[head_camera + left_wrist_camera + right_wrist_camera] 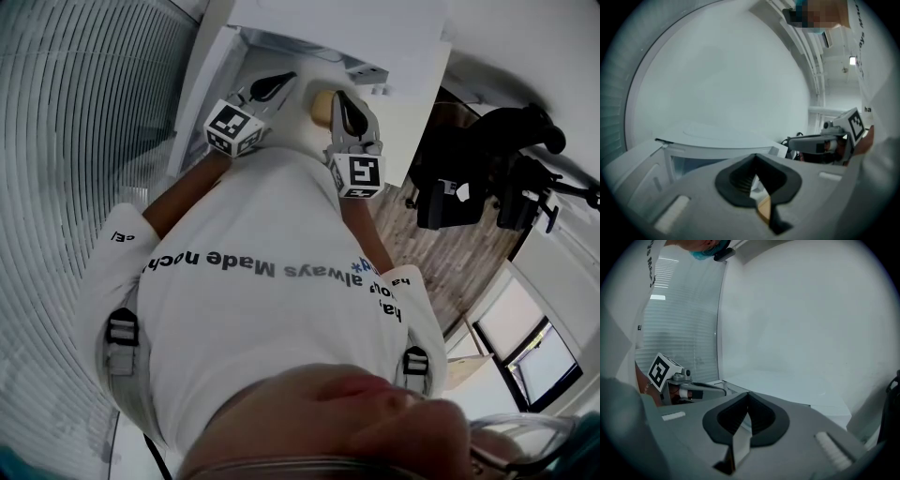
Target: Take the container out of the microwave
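Observation:
The white microwave (319,42) stands just ahead of me, at the top of the head view. In the left gripper view its door (644,176) hangs open at the left, and its flat top (787,383) shows in the right gripper view. My left gripper (279,82) points at its front with jaws shut and nothing in them (754,158). My right gripper (345,105) is beside it, also shut and empty (748,397). A small tan shape (322,108) shows between the two grippers; I cannot tell whether it is the container.
A dark stand with camera gear (487,173) is at the right over a wooden floor (450,258). Slatted blinds (84,122) fill the left side. A white wall (801,310) rises behind the microwave. My own white shirt (272,281) covers the lower head view.

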`<move>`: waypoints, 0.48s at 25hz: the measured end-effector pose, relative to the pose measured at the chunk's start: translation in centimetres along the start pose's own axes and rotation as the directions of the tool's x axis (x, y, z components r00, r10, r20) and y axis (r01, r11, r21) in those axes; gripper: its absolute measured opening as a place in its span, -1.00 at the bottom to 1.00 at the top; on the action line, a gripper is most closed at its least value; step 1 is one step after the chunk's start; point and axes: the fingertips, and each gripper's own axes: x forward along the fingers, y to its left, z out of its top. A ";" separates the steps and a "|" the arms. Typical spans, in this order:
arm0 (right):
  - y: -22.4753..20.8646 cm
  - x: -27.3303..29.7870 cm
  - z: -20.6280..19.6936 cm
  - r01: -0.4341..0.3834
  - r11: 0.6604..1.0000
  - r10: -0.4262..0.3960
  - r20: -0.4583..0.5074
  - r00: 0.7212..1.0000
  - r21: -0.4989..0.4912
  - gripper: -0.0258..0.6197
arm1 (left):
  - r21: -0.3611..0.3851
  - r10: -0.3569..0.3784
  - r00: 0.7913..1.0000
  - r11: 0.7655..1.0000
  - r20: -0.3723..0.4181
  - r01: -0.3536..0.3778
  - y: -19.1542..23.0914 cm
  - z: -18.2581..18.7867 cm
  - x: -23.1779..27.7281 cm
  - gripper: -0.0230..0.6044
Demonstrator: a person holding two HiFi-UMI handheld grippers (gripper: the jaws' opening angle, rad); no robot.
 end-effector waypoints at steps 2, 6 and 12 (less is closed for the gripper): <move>0.1 0.0 0.1 0.000 1.000 0.000 0.000 1.000 0.004 -0.92 | 0.000 0.001 1.000 1.000 0.000 -0.001 0.0 0.0 0.0 -0.92; 0.2 0.2 0.0 -0.005 1.000 0.005 -0.010 1.000 -0.001 -0.92 | -0.004 0.001 1.000 1.000 -0.003 -0.001 0.0 0.0 0.0 -0.92; -0.1 0.1 0.2 0.000 1.000 0.000 0.001 1.000 0.000 -0.92 | -0.003 0.000 1.000 1.000 -0.005 0.000 0.0 -0.1 0.0 -0.92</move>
